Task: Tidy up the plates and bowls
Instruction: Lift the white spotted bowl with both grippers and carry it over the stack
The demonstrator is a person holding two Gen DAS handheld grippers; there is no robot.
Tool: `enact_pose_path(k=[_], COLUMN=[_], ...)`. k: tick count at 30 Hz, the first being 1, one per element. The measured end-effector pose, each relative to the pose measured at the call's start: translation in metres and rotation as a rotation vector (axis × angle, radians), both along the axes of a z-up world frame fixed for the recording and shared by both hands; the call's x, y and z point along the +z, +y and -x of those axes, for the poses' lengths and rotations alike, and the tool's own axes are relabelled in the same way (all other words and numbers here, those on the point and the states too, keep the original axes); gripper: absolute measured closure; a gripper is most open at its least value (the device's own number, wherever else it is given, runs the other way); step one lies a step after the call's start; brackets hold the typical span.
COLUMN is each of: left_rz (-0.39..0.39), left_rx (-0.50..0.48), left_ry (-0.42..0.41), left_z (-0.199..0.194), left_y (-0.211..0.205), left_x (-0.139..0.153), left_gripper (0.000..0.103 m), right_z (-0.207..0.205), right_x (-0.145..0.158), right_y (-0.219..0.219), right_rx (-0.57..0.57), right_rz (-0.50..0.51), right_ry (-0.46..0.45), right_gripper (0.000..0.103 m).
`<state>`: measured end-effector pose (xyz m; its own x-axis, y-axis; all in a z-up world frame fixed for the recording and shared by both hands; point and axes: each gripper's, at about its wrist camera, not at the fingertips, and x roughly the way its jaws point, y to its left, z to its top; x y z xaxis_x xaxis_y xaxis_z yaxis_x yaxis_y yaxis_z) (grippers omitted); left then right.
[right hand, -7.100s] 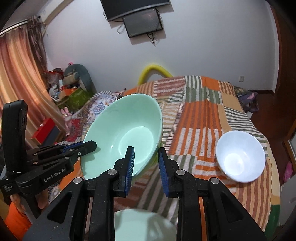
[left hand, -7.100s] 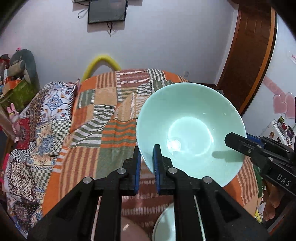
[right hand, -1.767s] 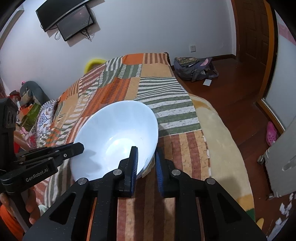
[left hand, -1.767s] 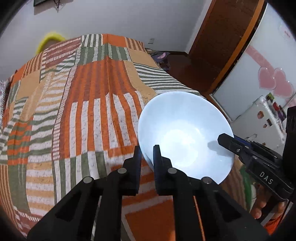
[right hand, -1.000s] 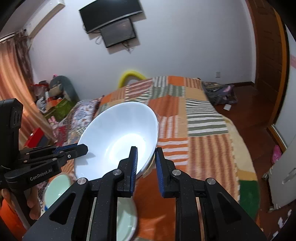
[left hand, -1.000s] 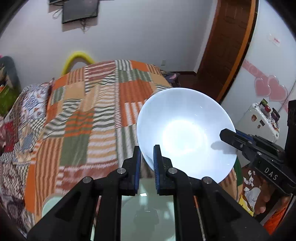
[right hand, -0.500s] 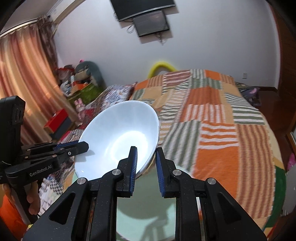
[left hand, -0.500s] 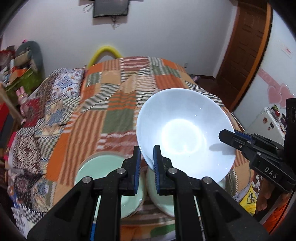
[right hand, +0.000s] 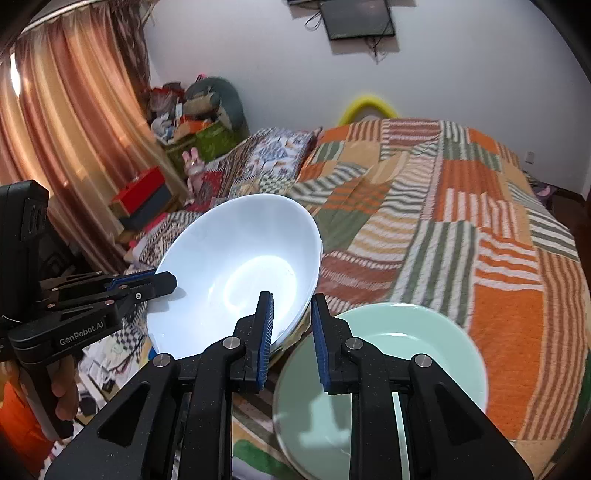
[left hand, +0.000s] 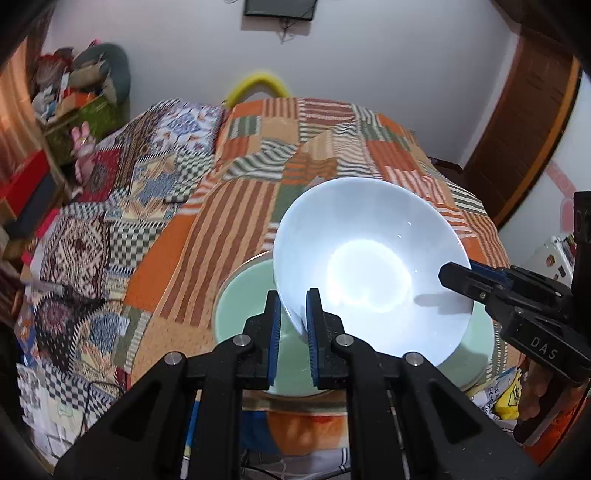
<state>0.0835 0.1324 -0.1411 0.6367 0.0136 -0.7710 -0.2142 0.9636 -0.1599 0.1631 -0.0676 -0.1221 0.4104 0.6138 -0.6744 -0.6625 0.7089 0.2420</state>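
The white bowl point(left hand: 373, 266) hung tilted just above the pale green bowl point(left hand: 255, 295), pinched by its rim on opposite sides: the left gripper point(left hand: 292, 325) was clamped on the near edge, the right gripper point(right hand: 291, 332) on the far one. Both held equally close, so lowering it called for both together. The green bowl sat on the patchwork striped bedspread point(left hand: 236, 221) near its foot, with a wall-mounted screen point(right hand: 356, 16) and orange curtains point(right hand: 70, 122) well beyond.

- You hold a white bowl point(left hand: 369, 266) in black grippers with blue pads point(left hand: 274, 332).
- Below the bowl: pale green bowl point(right hand: 406, 347).
- Beneath it: orange, green, white striped patchwork bedspread point(left hand: 236, 229).
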Motion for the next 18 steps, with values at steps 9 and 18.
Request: enact_pose_path(k=[9, 18], left_rz=[0.06, 0.039], left_rx=[0.067, 0.078], left_ry=[0.043, 0.086], left_z=[0.011, 0.01], left_y=[0.031, 0.035], left_x=[-0.032, -0.053], left_gripper=[0.091, 0.091], right_z=[0.009, 0.009], right_x=[-0.022, -0.038], right_y=[0.032, 0.045], right_rx=[0.054, 0.079], right_rz=[0.053, 0.106], right_ry=[0.045, 0.07], right_gripper=[0.084, 0.084])
